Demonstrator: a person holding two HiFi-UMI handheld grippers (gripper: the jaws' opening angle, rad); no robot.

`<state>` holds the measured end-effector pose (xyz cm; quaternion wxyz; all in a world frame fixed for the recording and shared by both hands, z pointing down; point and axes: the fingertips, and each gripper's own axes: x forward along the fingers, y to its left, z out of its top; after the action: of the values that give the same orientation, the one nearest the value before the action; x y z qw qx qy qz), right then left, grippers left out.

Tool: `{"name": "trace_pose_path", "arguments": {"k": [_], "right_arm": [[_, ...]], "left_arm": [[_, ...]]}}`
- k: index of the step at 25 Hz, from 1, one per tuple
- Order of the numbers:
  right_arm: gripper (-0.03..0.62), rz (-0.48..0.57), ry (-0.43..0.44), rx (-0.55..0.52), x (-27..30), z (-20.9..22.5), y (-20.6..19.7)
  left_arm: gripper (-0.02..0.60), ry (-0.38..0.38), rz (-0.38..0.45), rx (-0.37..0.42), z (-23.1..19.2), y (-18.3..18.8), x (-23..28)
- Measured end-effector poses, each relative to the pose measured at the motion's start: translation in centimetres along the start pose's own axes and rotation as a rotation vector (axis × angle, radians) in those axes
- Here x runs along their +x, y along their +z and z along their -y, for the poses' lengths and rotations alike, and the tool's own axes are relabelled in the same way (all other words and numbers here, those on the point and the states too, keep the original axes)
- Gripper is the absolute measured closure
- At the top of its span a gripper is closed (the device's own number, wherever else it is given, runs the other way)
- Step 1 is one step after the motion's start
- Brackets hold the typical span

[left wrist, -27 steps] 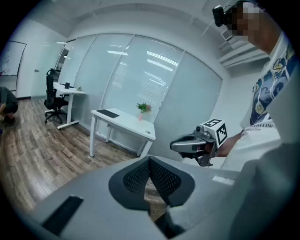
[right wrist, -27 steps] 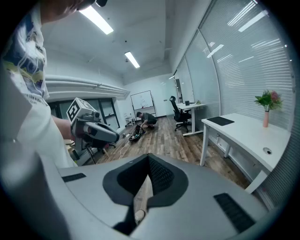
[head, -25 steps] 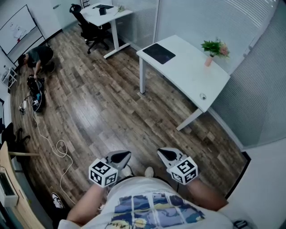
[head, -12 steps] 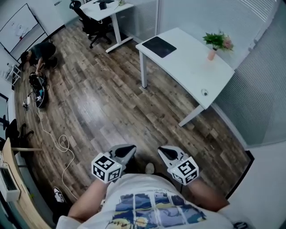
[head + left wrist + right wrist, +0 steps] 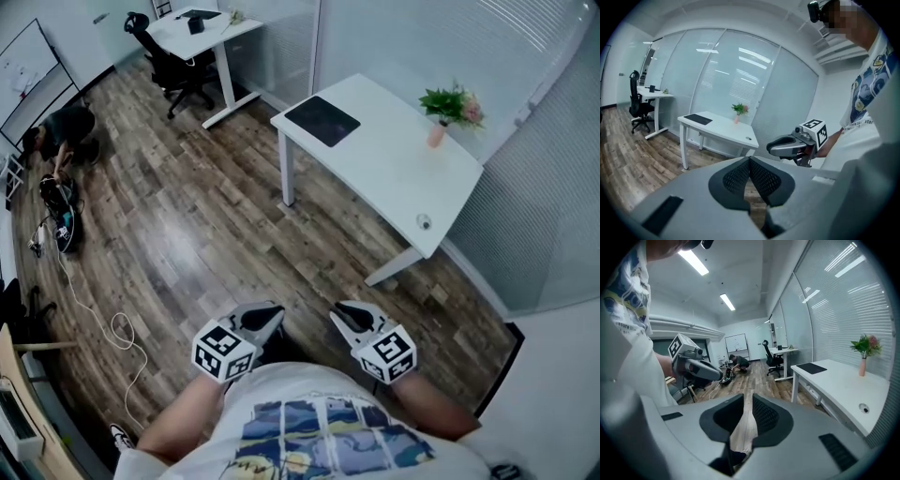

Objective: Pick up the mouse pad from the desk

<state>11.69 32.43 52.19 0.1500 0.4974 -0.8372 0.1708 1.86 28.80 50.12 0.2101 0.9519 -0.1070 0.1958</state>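
Note:
The black mouse pad (image 5: 322,120) lies flat near the far left corner of the white desk (image 5: 394,178). It also shows in the left gripper view as the mouse pad (image 5: 697,119) and in the right gripper view as the mouse pad (image 5: 813,367). Both grippers are held close to the person's torso, over the wooden floor and well short of the desk. My left gripper (image 5: 267,316) has its pads touching at the tips, with nothing in them (image 5: 750,161). My right gripper (image 5: 345,319) has its jaws opening, and only floor shows in the gap between them (image 5: 747,401).
A potted plant in a pink vase (image 5: 448,108) stands at the desk's far edge, by the glass wall. A second desk (image 5: 192,28) with a black office chair (image 5: 155,52) stands at the back left. A person (image 5: 61,131) crouches at the left by a bag. A cable (image 5: 117,328) trails over the floor.
The head view has shifted and the desk now looks slightly larger and further left. Both grippers have stayed side by side in front of the torso.

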Motion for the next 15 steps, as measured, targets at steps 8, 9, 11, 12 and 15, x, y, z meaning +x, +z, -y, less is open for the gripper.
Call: {"name": "trace_pose_path", "arguments": {"k": [8, 9, 11, 12, 15], "right_arm": [[0.534, -0.026, -0.098, -0.056, 9.8, 7.4, 7.4], [0.534, -0.027, -0.097, -0.066, 11.2, 7.9, 8.2], [0.534, -0.065, -0.117, -0.057, 13.4, 9.0, 9.8], [0.534, -0.078, -0.126, -0.054, 14.5, 9.6, 10.4], [0.536, -0.056, -0.121, -0.105, 17.9, 11.5, 12.3]], "left_arm": [[0.578, -0.009, 0.045, 0.004, -12.3, 7.5, 0.7], [0.578, -0.008, 0.049, 0.010, -13.8, 8.2, 0.6], [0.578, -0.013, 0.059, 0.021, -16.3, 9.4, 0.3], [0.578, -0.018, 0.063, 0.026, -17.3, 9.8, 0.2], [0.577, -0.024, 0.062, 0.043, -20.7, 10.4, -0.2]]}}
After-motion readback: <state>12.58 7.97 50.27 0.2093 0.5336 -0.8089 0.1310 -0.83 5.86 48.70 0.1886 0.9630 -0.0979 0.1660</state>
